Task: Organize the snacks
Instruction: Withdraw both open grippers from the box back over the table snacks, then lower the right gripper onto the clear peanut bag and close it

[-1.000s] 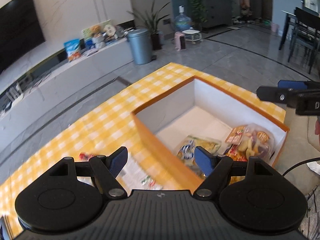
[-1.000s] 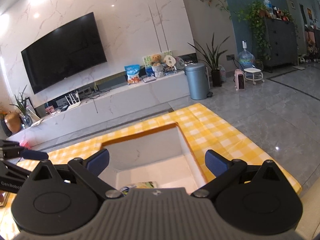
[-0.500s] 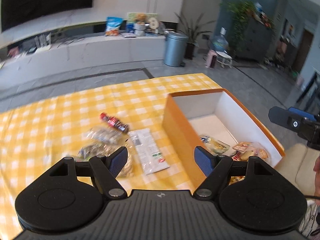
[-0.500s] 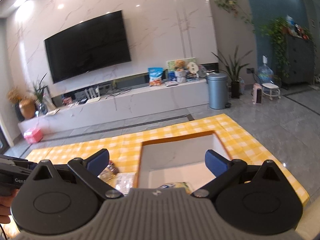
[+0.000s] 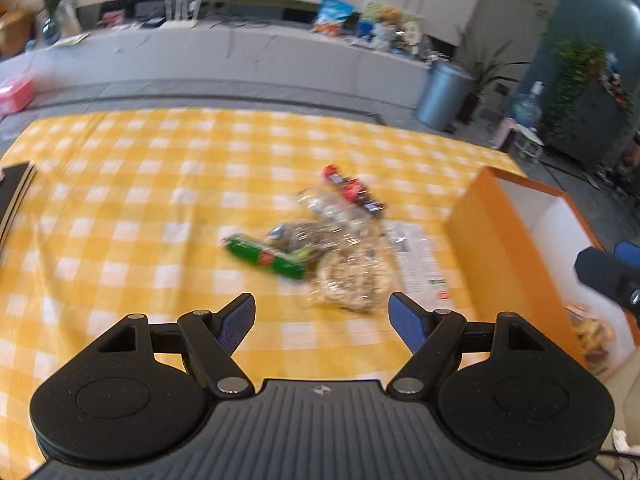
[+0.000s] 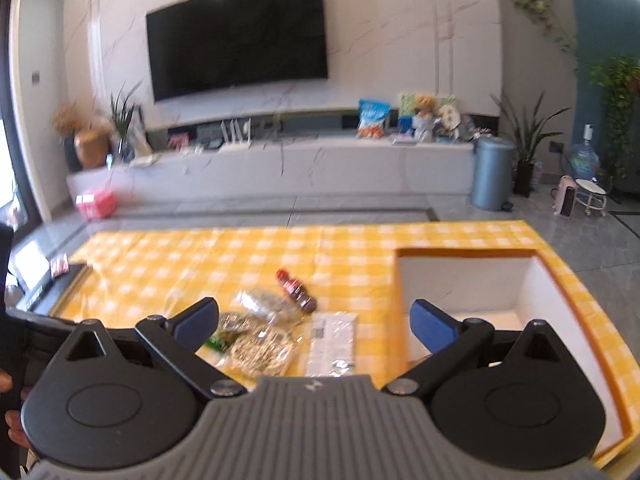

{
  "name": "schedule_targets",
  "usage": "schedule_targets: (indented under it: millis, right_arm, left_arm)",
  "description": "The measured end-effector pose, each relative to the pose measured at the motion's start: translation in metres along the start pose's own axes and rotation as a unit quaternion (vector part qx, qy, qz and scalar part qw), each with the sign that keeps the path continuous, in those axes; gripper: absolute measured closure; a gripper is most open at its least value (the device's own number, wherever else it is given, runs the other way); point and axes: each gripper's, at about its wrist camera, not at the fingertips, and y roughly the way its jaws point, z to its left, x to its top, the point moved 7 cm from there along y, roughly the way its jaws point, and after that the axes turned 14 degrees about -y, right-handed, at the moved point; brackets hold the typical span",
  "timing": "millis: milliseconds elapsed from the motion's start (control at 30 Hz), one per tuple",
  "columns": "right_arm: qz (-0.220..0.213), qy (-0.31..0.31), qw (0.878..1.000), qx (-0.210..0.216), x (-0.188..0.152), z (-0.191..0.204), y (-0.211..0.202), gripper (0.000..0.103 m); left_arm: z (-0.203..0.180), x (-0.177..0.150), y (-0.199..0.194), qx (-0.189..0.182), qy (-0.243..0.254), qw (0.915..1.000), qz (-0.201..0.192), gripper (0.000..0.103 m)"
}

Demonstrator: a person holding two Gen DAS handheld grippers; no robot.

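Several snack packets lie in a loose pile on the yellow checked tablecloth (image 5: 160, 184): a green bar (image 5: 264, 258), a clear bag of round crackers (image 5: 352, 276), a red and dark wrapper (image 5: 352, 192) and a flat white packet (image 5: 416, 258). My left gripper (image 5: 322, 322) hovers open just in front of the pile, with nothing between its fingers. To the right stands the orange box (image 5: 496, 256) with white inner walls, holding a snack bag (image 5: 592, 332). My right gripper (image 6: 314, 326) is open above the same pile, crackers (image 6: 262, 350) and white packet (image 6: 332, 342) below it, box (image 6: 464, 280) to its right.
A dark flat object (image 5: 14, 196) lies at the table's left edge. The right gripper's tip (image 5: 608, 276) reaches in over the box. Beyond the table are a long white TV bench (image 6: 280, 164), a grey bin (image 6: 490, 174) and a pink box (image 6: 96, 204) on the floor.
Both views have swung left from the orange box to the snack pile on the cloth. The left gripper has rolled level and come lower. Both stay open and empty.
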Motion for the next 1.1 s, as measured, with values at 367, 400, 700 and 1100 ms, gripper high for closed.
schedule_targets:
  millis: [367,400,700,1100]
  right_arm:
    - [0.141,-0.008,0.990,0.032,-0.019,0.048,0.119,0.003]
    - [0.157,0.006,0.987,0.035,-0.025,0.049,0.131,0.003]
    - [0.224,0.048,0.973,0.020,-0.056,0.058,0.189,0.003]
    - [0.208,0.030,0.977,0.022,-0.060,0.080,0.207,0.003]
  left_arm:
    - [0.046,0.005,0.018,0.069,-0.061,0.9958,0.003,0.015]
    - [0.050,0.007,0.019,0.082,-0.062,0.9947,-0.003,0.015]
    - [0.078,0.021,0.017,0.078,-0.123,0.9893,0.004,0.015]
    - [0.078,0.019,0.020,0.075,-0.122,0.9896,0.012,0.014]
